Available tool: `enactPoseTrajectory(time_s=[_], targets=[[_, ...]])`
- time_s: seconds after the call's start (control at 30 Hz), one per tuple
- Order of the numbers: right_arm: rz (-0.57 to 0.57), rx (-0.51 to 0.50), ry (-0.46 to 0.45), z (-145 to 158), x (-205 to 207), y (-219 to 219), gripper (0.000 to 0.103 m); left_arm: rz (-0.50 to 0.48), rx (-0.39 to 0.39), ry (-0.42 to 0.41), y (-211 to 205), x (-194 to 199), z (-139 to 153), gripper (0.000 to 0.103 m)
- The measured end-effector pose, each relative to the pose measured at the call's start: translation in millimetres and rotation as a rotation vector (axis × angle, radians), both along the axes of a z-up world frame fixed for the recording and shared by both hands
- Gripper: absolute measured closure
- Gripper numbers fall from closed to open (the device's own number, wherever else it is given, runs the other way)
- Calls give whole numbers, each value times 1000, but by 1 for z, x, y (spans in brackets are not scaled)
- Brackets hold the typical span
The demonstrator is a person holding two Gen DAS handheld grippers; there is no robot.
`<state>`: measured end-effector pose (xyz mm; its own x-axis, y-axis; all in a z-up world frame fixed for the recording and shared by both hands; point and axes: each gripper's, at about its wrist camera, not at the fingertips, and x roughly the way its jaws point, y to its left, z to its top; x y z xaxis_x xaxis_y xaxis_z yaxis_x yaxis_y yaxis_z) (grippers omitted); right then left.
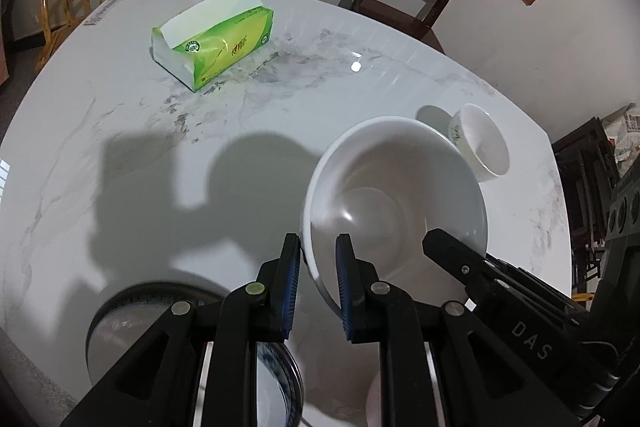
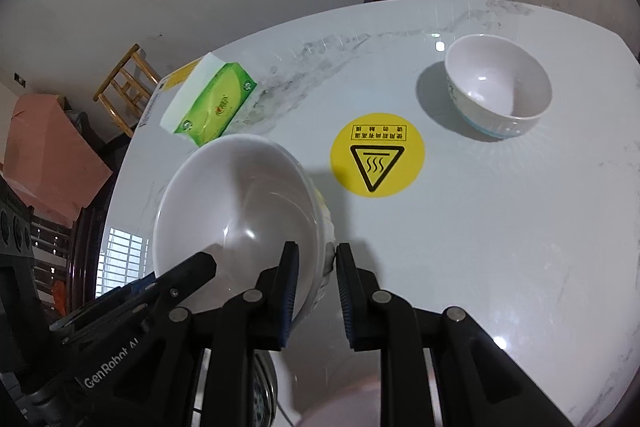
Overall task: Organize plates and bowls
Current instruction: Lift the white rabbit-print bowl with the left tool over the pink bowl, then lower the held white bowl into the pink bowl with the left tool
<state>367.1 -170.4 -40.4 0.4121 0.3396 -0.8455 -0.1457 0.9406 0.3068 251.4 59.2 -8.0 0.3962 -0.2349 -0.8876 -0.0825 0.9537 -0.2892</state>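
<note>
- Gripping the near rim of a large white bowl point(image 1: 394, 195) with the left gripper point(image 1: 318, 283), one finger inside and one outside.
- Clamping the opposite rim with the right gripper point(image 2: 318, 283), likewise straddling the wall.
- Held tilted above the marble table point(image 1: 120, 155).
- Resting apart: small bowl point(image 2: 498, 87), upright beyond a yellow warning sticker point(image 2: 377, 154).
- Sitting farther back: green tissue pack point(image 1: 216, 43).
- Peeking out below the left fingers: a dark-rimmed plate point(image 1: 120, 323).
</note>
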Motion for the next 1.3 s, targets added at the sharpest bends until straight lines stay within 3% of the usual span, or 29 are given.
enactPoseTrajectory(time_s=[0.53, 0.9, 1.3], targets=[[-27, 0, -48, 29, -84, -48, 83, -104, 3, -61, -47, -79, 38, 88], [-66, -5, 7, 6, -118, -83, 83, -167, 1, -27, -79, -108, 22, 88], [-74, -20, 71, -21, -128, -95, 83, -188, 13, 31, -90, -116, -3, 88]])
